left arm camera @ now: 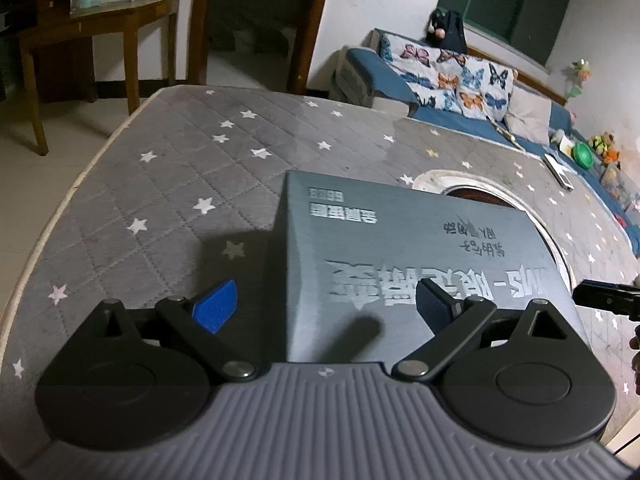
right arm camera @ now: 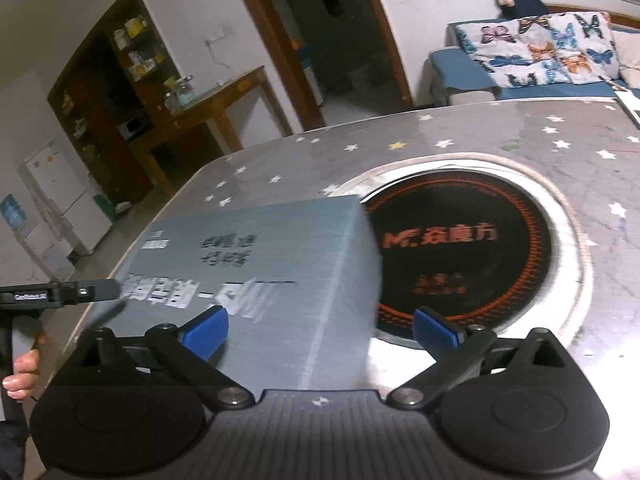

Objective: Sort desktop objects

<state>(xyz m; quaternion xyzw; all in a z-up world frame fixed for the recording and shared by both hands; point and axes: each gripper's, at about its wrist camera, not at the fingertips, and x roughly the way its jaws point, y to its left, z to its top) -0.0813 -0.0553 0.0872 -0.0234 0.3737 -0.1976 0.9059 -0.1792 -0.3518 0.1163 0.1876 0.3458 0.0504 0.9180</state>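
My left gripper (left arm camera: 326,308) stands wide open over the near left corner of the grey box (left arm camera: 404,256), one blue pad beside the box wall, the other above its printed top; neither pad presses on it. My right gripper (right arm camera: 320,330) is open too, straddling the box's right edge. The box rests on the star-patterned surface (left arm camera: 168,168), beside the round black cooktop (right arm camera: 464,248) (orange lettering).

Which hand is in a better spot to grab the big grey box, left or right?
Probably both together. The grey box looks wider than either gripper's opening. The left gripper, open, straddles its left edge; the right gripper, open, straddles its right edge beside the round cooktop.
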